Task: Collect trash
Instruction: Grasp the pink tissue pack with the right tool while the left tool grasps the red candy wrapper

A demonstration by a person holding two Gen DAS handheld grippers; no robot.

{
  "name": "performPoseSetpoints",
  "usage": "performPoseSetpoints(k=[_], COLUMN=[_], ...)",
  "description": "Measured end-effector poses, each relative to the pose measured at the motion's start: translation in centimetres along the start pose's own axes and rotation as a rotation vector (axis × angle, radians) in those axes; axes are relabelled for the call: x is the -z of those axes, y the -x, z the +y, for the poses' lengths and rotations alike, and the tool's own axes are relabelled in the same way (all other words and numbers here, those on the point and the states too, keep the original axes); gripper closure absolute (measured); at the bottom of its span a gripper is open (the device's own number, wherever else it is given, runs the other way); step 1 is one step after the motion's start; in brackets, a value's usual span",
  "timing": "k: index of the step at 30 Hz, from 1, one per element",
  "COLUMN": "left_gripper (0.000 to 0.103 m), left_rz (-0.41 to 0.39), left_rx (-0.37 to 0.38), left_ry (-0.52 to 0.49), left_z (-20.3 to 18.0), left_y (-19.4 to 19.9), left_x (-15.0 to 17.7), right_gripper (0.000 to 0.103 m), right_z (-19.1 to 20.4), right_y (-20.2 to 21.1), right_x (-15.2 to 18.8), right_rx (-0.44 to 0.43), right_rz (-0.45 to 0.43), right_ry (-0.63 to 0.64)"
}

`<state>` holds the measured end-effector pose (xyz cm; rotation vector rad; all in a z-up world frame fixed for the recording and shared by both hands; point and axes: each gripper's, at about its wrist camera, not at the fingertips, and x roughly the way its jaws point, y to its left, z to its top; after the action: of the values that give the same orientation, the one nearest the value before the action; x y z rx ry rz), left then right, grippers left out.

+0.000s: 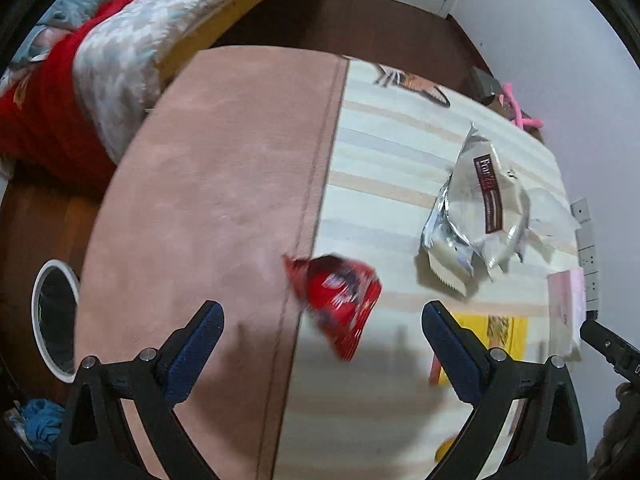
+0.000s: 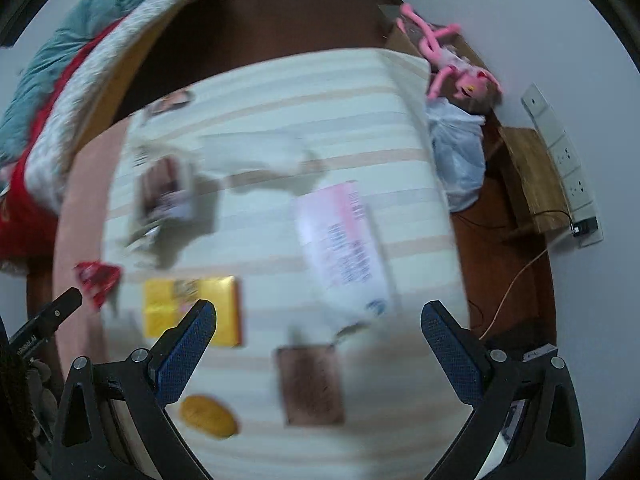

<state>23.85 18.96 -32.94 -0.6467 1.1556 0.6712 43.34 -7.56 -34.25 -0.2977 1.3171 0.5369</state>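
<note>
The silver wrapper (image 1: 478, 204) carried a dark label with pale script too small to read. Print on the pink-and-white packet (image 2: 344, 240) was blurred. The red wrapper (image 1: 340, 300) lay on the table (image 1: 208, 184), at the seam between pink cloth and striped cloth, just ahead of the left gripper (image 1: 322, 338), whose jaws were spread and empty. The right gripper (image 2: 318, 336) hung likewise spread above one yellow box (image 2: 188, 314), one brown card (image 2: 310, 386) and one orange lump (image 2: 208, 416). One white bin (image 1: 54, 320) stood on the floor left of the table.

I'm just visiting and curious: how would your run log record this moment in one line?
task: collect trash | left gripper: open above red wrapper | right gripper: open, empty | silver wrapper: on table
</note>
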Motion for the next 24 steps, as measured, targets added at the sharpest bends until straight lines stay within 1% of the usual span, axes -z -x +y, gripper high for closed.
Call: performPoseSetpoints(k=[2,3,5,6,7,8,9,10,13,14,16,18,19,20,21,24], left_gripper=[0.002,0.002,0.009,0.02,0.034,0.042,0.052,0.051,0.056,0.057,0.059,0.06,0.06,0.06,0.06,0.06], left_rz=[0.021,0.024,0.014,0.011,0.009,0.011,0.013,0.009,-0.016,-0.023,-0.034,-0.047,-0.057,-0.069,-0.076,-0.105], left_rx=[0.002,0.001,-0.009,-0.02,-0.031,-0.04,-0.047,-0.053,-0.071,-0.076,-0.086,-0.095,-0.101,-0.106,-0.107,-0.104], left_ry=[-0.005,-0.008,-0.03,-0.038,-0.048,-0.052,-0.056,-0.058,-0.068,-0.075,-0.083,-0.094,-0.099,-0.105,-0.108,-0.119], left_z=[-0.7,-1.2,-1.8,-1.9,-2.2,-2.3,-2.3,-2.3,-2.2,-2.3,-2.1,-2.1,-2.1,-2.2,-2.3,-2.3], left_y=[-1.0,-1.5,-1.7,-1.8,-1.9,-2.1,-2.2,-2.3,-2.0,-1.9,-1.7,-1.5,-1.2,-0.9,-0.6,0.8], left_x=[-0.2,-0.3,-0.2,-0.2,-0.2,-0.2,-0.1,-0.1,0.1,0.3,0.3,0.3,0.4,0.5,0.4,0.7], right_gripper=[0.0,0.001,0.003,0.004,0.004,0.005,0.007,0.008,0.01,0.013,0.021,0.037,0.04,0.047,0.049,0.049], right_z=[-0.9,-0.4,-0.9,-0.5,-0.6,-0.6,-0.7,-0.6,-0.6,-0.4,-0.3,-0.3,-0.2,-0.2,-0.2,-0.1], right_y=[-1.5,-2.2,-3.3,-4.0,-4.4,-4.8,-4.9,-5.2,-5.7,-5.8,-6.0,-6.2,-6.2,-6.3,-6.2,-5.6], right_x=[-1.0,-1.1,-1.6,-1.9,-2.0,-2.1,-2.3,-2.3,-2.4,-2.4,-2.2,-2.1,-2.0,-1.8,-1.8,-1.3], right_rx=[0.009,0.013,0.014,0.015,0.019,0.025,0.025,0.024,0.018,0.02,0.022,0.028,0.031,0.036,0.036,0.025], right_rz=[0.02,0.022,0.033,0.036,0.041,0.045,0.046,0.048,0.051,0.05,0.053,0.06,0.062,0.063,0.063,0.045], right_ry=[-0.013,-0.016,-0.015,-0.014,-0.011,-0.008,-0.005,-0.003,-0.001,0.006,0.013,0.023,0.025,0.026,0.027,0.031])
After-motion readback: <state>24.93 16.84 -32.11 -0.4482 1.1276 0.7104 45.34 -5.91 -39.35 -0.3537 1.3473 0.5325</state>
